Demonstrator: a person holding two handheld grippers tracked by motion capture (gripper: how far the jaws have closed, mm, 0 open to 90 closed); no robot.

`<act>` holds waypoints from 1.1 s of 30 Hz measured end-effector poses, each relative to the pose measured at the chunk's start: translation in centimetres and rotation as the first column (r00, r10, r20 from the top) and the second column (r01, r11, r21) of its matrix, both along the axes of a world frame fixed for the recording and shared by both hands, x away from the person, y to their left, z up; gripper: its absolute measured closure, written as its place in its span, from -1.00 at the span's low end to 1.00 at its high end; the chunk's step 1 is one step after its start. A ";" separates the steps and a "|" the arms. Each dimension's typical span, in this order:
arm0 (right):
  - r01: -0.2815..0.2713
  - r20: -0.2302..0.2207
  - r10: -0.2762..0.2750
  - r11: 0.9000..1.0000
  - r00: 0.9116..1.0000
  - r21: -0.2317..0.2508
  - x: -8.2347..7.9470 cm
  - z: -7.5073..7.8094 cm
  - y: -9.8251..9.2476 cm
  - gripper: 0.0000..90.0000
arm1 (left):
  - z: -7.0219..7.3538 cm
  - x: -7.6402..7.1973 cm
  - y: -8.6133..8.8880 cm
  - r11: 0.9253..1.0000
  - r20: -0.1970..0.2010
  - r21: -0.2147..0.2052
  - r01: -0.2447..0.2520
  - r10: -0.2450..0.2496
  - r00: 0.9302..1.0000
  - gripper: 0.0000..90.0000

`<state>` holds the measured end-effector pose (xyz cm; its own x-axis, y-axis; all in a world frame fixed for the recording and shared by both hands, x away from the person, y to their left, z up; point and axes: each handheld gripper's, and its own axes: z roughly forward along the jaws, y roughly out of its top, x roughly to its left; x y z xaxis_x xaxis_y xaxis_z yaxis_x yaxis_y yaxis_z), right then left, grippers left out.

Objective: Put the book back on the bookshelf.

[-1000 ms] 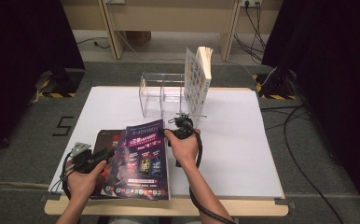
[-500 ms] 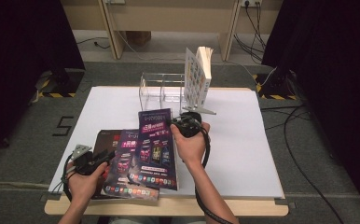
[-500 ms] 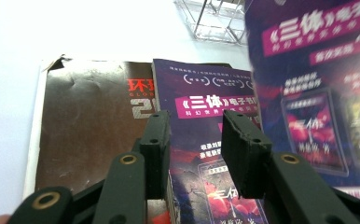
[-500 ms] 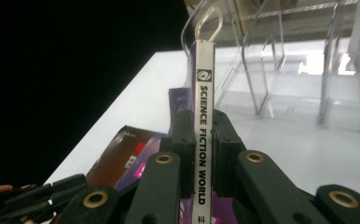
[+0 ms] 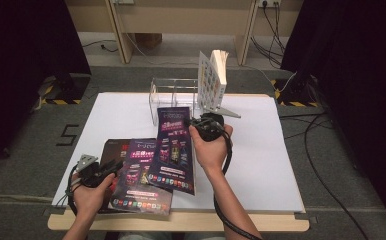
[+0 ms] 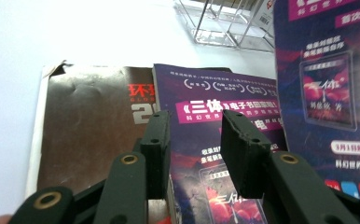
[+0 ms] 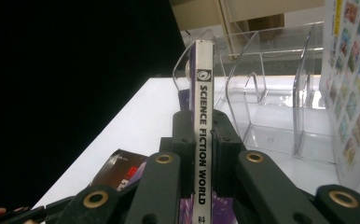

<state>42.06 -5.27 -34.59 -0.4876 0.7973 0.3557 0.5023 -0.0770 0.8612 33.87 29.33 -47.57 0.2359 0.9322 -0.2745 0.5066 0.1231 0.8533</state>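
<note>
Right gripper (image 5: 193, 121): centre of the high view, in the person's right hand; its fingers are clamped on the spine edge of a purple magazine.
Right fingers (image 7: 183, 140): in the right gripper view they press on both sides of the white spine, which reads SCIENCE FICTION WORLD and runs up the middle of the frame.
Held magazine (image 5: 173, 150): lifted at its upper end and tilted, cover facing the camera, in the centre of the high view; its lower edge overlaps the magazines lying below it.
Left gripper (image 5: 112, 167): lower left of the high view, in the person's left hand, over the stack on the bench.
Left fingers (image 6: 155, 154): partly open with nothing pinched between them; in the left gripper view they hover just above a purple cover.
Second purple magazine (image 6: 225, 100): flat on the bench under the left fingers, centre of the left gripper view.
Dark brown magazine (image 6: 89, 126): flat at the left of that stack, partly covered by the purple one.
Clear rack (image 5: 173, 95): upper centre of the high view, standing on the bench beyond the held magazine.
Patterned book (image 5: 212, 80): upright at the rack's right end.
Bench (image 5: 261, 160): white sheet covering, lower right bare.
</note>
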 end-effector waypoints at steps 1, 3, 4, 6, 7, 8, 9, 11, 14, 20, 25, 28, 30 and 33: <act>0.005 0.000 -0.005 1.000 1.000 0.004 -0.1 0.1 0.0 0.85 | 0.0 -0.1 0.1 1.000 0.000 -0.001 0.000 0.000 1.000 0.39; 0.011 0.017 -0.011 1.000 1.000 0.000 -0.2 0.4 0.0 0.85 | -0.1 -0.2 0.1 1.000 0.002 -0.001 -0.002 0.002 1.000 0.39; 0.012 0.028 -0.012 1.000 1.000 -0.002 -0.3 0.6 0.0 0.85 | -0.1 -0.2 0.1 1.000 0.003 -0.002 0.001 -0.001 1.000 0.39; 0.020 0.036 -0.020 1.000 0.999 -0.001 -0.4 1.0 -0.1 0.85 | -0.1 -0.2 0.1 1.000 0.012 0.001 0.010 -0.010 1.000 0.39; 0.023 0.042 -0.023 1.000 0.999 0.000 -0.5 1.1 -0.1 0.85 | -0.2 -0.3 0.1 1.000 0.013 0.001 0.013 -0.013 1.000 0.39; 0.026 0.047 -0.026 1.000 0.999 -0.001 -0.5 1.3 -0.1 0.85 | -0.3 -0.3 0.1 1.000 0.008 -0.001 0.013 -0.013 1.000 0.39; 0.031 0.050 -0.031 1.000 0.998 -0.004 -0.5 1.5 -0.2 0.85 | -0.4 -0.3 0.1 1.000 0.007 -0.001 0.014 -0.014 1.000 0.39; 0.040 0.066 -0.040 0.999 0.997 -0.010 -0.6 1.8 -0.2 0.85 | -0.5 -0.5 0.0 1.000 0.005 -0.004 0.014 -0.014 1.000 0.39; 0.050 0.075 -0.049 0.999 0.996 -0.014 -0.7 2.1 -0.3 0.85 | -0.5 -0.4 -0.2 1.000 0.006 -0.002 0.018 -0.018 1.000 0.39; 0.067 0.113 -0.065 0.998 0.991 -0.019 -0.7 2.9 -0.4 0.85 | -0.4 -0.3 -0.4 1.000 0.014 0.003 0.019 -0.020 1.000 0.39; 0.087 0.147 -0.083 0.996 0.986 -0.020 -0.5 3.6 -0.5 0.85 | -0.6 -0.3 -0.5 1.000 0.008 0.006 0.022 -0.022 1.000 0.38; 0.097 0.164 -0.091 0.995 0.982 -0.023 -0.3 3.9 -0.4 0.85 | -0.6 -0.2 -0.4 1.000 0.008 0.004 0.022 -0.022 1.000 0.39; 0.103 0.172 -0.098 0.994 0.980 -0.022 -0.1 4.1 -0.4 0.85 | -0.6 -0.2 -0.4 1.000 0.010 0.006 0.020 -0.020 1.000 0.39; 0.114 0.186 -0.109 0.993 0.977 -0.019 0.0 4.5 -0.4 0.85 | -0.6 -0.3 -0.3 1.000 0.011 0.003 0.016 -0.016 1.000 0.39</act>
